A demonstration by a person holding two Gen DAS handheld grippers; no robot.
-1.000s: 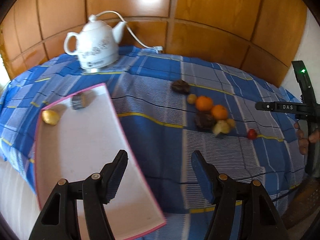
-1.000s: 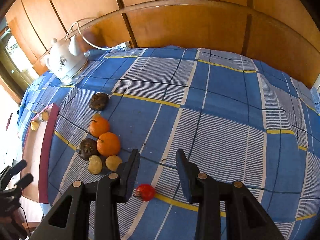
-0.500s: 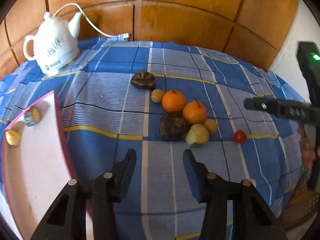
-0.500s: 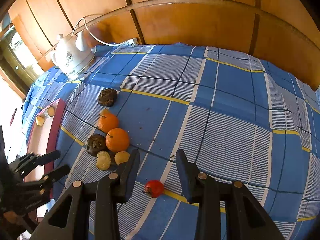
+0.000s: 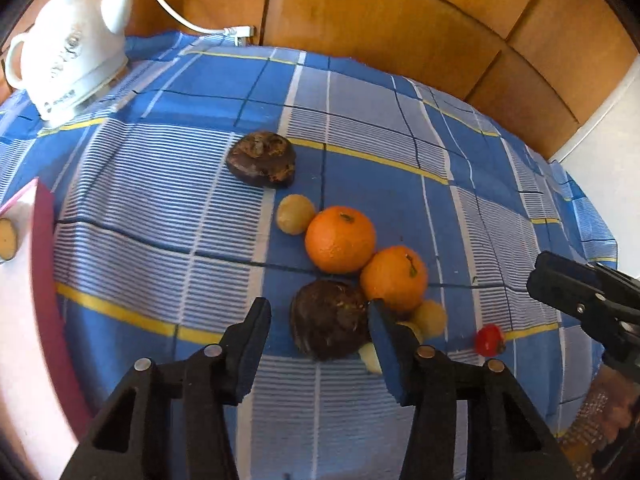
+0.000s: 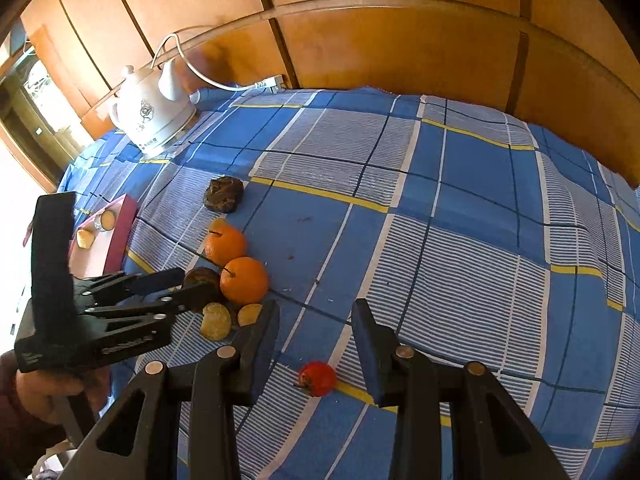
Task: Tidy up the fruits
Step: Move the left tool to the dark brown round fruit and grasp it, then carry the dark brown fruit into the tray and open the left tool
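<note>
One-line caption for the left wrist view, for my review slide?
Left tool open around a dark brown fruit beside two oranges on the blue checked cloth.

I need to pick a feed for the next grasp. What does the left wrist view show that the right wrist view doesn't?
Left wrist only: the dark brown fruit framed between its open gripper. Right wrist only: the small red fruit between its open gripper, and two pieces on the pink tray. Both: the two oranges, the white kettle, the blue checked cloth.
</note>
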